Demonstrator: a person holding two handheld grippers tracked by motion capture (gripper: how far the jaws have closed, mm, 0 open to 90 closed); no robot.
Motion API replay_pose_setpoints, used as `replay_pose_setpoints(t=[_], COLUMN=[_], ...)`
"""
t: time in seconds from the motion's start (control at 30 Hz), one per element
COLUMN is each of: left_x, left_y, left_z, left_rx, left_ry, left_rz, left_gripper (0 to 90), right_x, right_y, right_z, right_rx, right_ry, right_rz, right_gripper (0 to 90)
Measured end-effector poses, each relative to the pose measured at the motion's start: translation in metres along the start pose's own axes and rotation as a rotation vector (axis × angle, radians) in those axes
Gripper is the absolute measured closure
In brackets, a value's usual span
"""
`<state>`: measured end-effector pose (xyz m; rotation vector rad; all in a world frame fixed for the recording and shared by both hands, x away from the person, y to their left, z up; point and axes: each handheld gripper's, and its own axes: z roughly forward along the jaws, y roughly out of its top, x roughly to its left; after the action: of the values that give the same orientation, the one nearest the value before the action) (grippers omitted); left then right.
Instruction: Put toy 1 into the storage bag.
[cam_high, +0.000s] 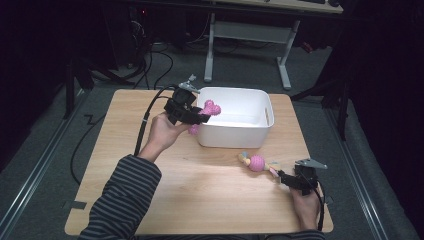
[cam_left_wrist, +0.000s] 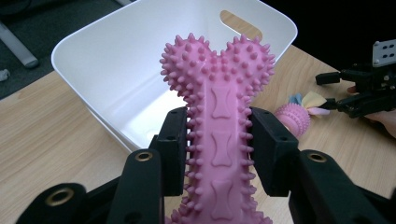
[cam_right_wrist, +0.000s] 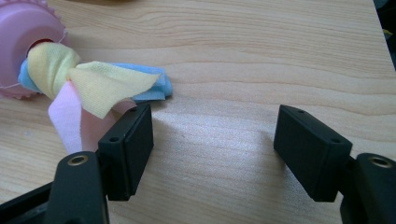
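Between your left tongs (cam_left_wrist: 219, 154), clenched on the pink bone (cam_left_wrist: 218, 107): carry it past the tub (cam_left_wrist: 93, 60) rim, then release. Right tongs (cam_right_wrist: 212, 149) gape beside the rag toy (cam_right_wrist: 88, 81).

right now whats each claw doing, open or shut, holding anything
Left claw: shut on the pink spiky bone toy, held at the white bin.
Right claw: open, holding nothing, beside the rope toy on the table.

A wooden table (cam_high: 200, 185) bears a white tub (cam_high: 235, 132) and a rope toy (cam_high: 257, 163).
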<state>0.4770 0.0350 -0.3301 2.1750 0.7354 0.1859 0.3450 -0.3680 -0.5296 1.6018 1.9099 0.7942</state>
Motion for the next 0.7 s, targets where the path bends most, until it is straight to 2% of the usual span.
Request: replay_pose_setpoints(t=[0.27,0.7], left_x=[0.000,0.002], left_y=[0.015,0.028], left_z=[0.011,0.029], left_rx=[-0.002,0.015], left_ry=[0.020,0.029], left_rz=[0.021,0.039], left_gripper=[59.4,59.4], right_x=[0.000,0.000], right_y=[0.000,0.000], right_z=[0.000,0.000], right_rx=[-0.001,-0.001], right_ry=[0.003,0.003], right_rz=[-0.001,-0.001], right_gripper=[28.4,28.4])
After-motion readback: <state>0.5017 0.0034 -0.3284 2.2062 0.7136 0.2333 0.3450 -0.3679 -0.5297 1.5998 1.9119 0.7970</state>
